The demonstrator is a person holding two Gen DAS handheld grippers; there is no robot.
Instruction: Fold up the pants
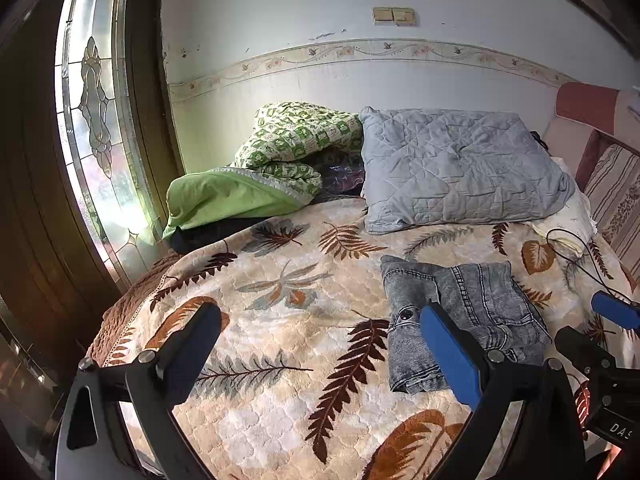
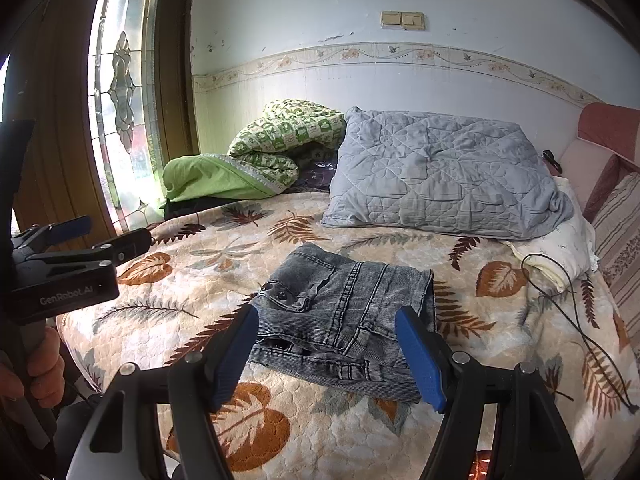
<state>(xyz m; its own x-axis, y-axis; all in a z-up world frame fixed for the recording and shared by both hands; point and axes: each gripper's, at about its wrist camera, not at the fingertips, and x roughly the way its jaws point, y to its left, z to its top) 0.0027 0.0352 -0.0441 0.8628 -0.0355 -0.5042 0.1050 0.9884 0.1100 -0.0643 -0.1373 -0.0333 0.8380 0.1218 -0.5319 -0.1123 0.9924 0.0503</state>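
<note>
A pair of grey washed denim pants (image 2: 344, 304) lies folded into a compact block on the leaf-patterned bedspread (image 2: 168, 312). My right gripper (image 2: 326, 316) stands open just in front of the block. Its blue pads (image 2: 420, 360) sit apart from the cloth and hold nothing. In the left wrist view the pants (image 1: 480, 304) lie to the right. My left gripper (image 1: 316, 316) is open over bare bedspread (image 1: 280, 320), its right finger beside the pants' left edge. The right gripper (image 1: 578, 316) shows at the right edge. The left gripper (image 2: 108, 236) also appears at the far left of the right wrist view.
A grey quilted pillow (image 2: 440, 176) and a green patterned quilt (image 2: 280, 136) lie at the back against the wall. A thin black cable (image 2: 580, 320) trails over the bed's right side. A glass-panelled wooden door (image 2: 120, 92) stands left. A person's hand (image 2: 44, 372) grips the left handle.
</note>
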